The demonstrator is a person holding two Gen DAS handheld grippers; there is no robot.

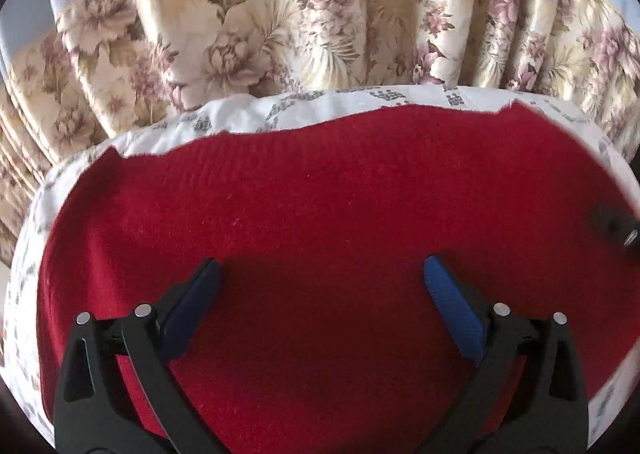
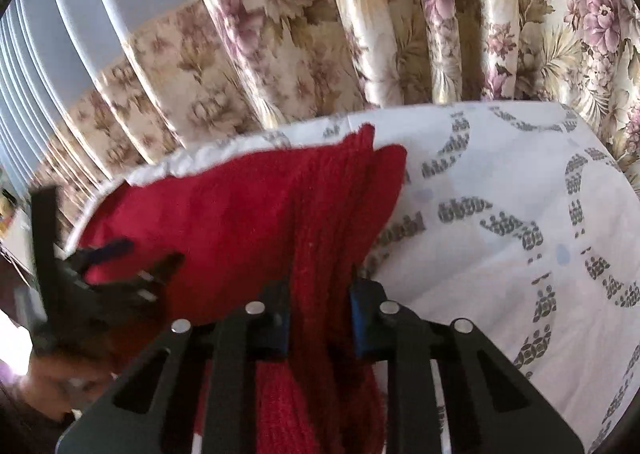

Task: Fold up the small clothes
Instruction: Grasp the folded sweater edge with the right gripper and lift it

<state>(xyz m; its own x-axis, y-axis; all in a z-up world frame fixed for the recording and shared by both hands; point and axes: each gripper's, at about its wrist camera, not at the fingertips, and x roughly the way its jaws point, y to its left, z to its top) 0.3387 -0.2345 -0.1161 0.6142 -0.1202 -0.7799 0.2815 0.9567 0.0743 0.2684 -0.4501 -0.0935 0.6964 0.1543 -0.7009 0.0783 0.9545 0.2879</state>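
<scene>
The red knit garment (image 1: pixel 320 190) lay spread on the white patterned sheet (image 2: pixel 500 190), its far edge just short of the sheet's border. Left tongs (image 1: pixel 322 274) stood wide open above it — empty. Right tongs (image 2: pixel 320 290) clamped a bunched fold at the garment's right edge — bare sheet beyond.

I see deep red knit garment (image 1: pixel 320 214), plain, ribbed texture. White sheet (image 2: pixel 500 182) at 3 o'clock carries grey-black dotted arcs, faint blue spots. Cream curtain (image 1: pixel 280 22) at 12 o'clock, mauve-pink flowers, olive leaves. Black grippers, blue pads (image 1: pixel 452 306).
</scene>
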